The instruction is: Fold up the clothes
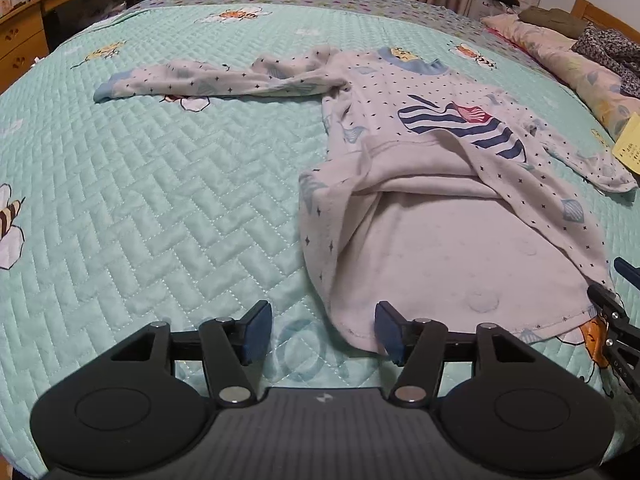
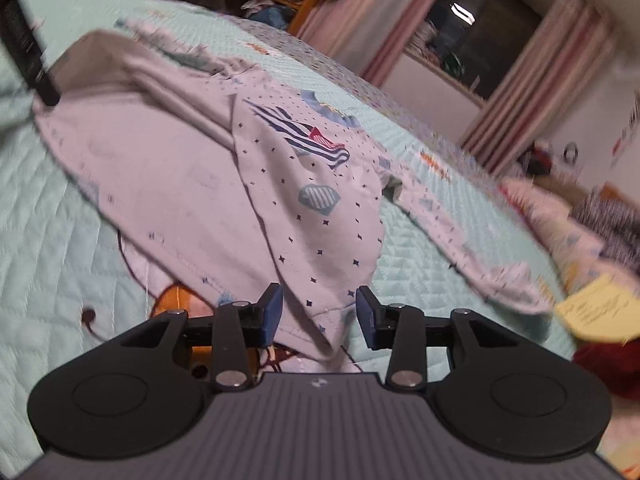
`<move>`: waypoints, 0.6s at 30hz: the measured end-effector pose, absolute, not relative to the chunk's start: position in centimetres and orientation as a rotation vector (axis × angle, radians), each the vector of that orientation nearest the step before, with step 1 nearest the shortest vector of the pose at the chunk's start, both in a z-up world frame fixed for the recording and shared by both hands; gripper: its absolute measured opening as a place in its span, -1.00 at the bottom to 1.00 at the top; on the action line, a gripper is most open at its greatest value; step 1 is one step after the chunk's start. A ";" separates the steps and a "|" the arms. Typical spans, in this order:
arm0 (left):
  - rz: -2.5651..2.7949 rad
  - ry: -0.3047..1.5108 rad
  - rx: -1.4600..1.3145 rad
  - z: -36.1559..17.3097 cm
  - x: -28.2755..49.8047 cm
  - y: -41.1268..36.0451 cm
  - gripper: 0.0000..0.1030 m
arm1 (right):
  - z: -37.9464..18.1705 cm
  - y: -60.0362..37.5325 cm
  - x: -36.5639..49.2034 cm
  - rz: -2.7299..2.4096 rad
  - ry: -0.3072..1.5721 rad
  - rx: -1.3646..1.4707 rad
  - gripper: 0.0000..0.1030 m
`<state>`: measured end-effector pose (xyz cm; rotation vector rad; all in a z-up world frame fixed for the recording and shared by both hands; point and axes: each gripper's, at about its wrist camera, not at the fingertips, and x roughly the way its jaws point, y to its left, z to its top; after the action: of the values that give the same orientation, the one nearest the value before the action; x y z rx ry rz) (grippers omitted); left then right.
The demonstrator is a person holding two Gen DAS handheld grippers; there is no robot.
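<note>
– On the bed (image 1: pixel 160 200), where is the garment found, and how is it lying?

– A long-sleeved top (image 1: pixel 420 92) is spread front-up on the quilted cover. One sleeve (image 1: pixel 200 80) is stretched far out to one side and the other sleeve (image 1: pixel 580 156) is trailing toward a yellow note (image 1: pixel 628 140). The lower front is turned back, so the plain inside (image 1: pixel 440 248) is exposed. Whether a fold is being opened out or started cannot be settled from this.

– And the claws?

– The left claw (image 1: pixel 322 320) is spread wide with nothing gripped. One of its fingers is just beside the near hem corner. The right claw (image 2: pixel 319 308) is also wide open. A hem corner (image 2: pixel 320 320) is seen between its fingers but is not pinched. That view is smeared, so finer contact cannot be judged.

– How should the hem be handled well?

– Both layers should be caught at each corner, not just the loose flap, or the cloth is likely to be dragged askew. The two corners should be kept level and the cloth held taut, so that creases are not pressed in. Soft knit like this can be expected to sag and bunch if only one side is lifted.

– What stands in the way?

– The yellow note lies close to the trailing cuff and could be swept along. A pillow (image 1: pixel 560 52) with dark clothing (image 1: pixel 608 48) on it is set well apart at the bed's far edge, so little hindrance is expected there.
</note>
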<state>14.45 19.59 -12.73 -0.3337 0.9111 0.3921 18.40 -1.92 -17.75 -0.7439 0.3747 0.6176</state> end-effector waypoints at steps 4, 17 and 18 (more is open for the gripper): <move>0.384 0.889 -0.316 -12.2 14.4 19.4 0.20 | -17.8 -1.7 18.4 0.601 0.360 -0.787 -0.16; 0.413 0.818 -0.125 -11.6 15.3 18.2 0.34 | -18.3 -0.7 18.1 0.604 0.355 -0.816 -0.82; 0.422 0.808 -0.119 -11.5 15.4 18.3 0.34 | -18.1 -0.9 18.1 0.604 0.359 -0.798 -0.84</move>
<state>15.36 18.27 -11.47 -0.1194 0.8082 0.4216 18.14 -0.88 -18.14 -0.7985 0.3590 0.6043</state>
